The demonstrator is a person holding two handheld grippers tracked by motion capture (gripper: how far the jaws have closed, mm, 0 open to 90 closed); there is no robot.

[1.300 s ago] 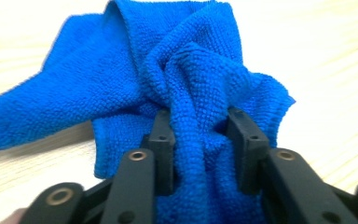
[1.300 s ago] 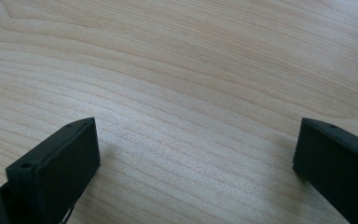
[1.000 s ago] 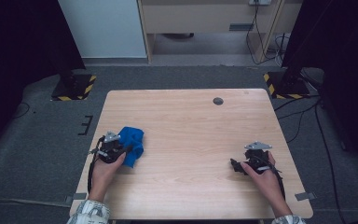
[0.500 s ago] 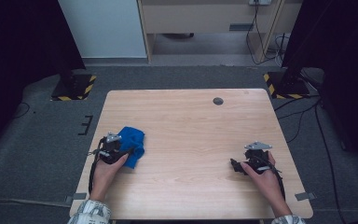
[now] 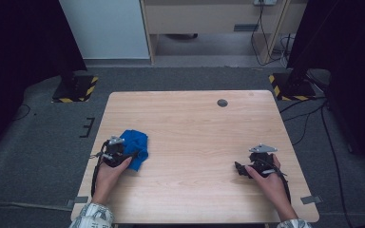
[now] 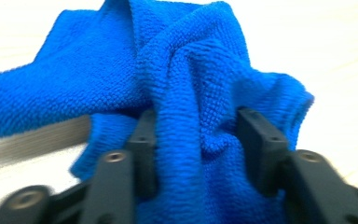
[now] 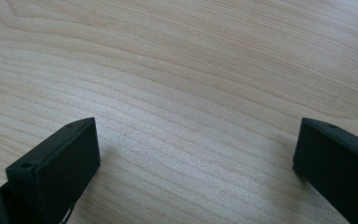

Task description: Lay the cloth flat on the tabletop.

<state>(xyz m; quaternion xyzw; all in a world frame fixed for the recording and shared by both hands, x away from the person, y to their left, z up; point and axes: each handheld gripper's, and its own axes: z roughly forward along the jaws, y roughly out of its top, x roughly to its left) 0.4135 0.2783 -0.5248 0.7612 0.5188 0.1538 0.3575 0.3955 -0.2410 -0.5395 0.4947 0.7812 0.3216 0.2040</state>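
Note:
A crumpled blue cloth (image 5: pixel 136 140) lies on the left side of the wooden table (image 5: pixel 195 128). My left gripper (image 5: pixel 127 155) sits at its near edge, held by a hand. In the left gripper view a raised fold of the blue cloth (image 6: pixel 177 60) is bunched between the two black jaws, and my left gripper (image 6: pixel 198 126) is shut on it. My right gripper (image 5: pixel 240 167) rests low over bare wood at the right front, pointing left. In the right gripper view my right gripper (image 7: pixel 196 140) stands wide open with nothing between its fingers.
A small dark round grommet (image 5: pixel 222 102) is set into the table near its far edge. Grey carpet surrounds the table, with black stands on yellow-striped bases (image 5: pixel 76 89) at the far corners.
The left gripper has shifted slightly at the cloth's near edge, and the cloth has barely moved. The right gripper has stayed still.

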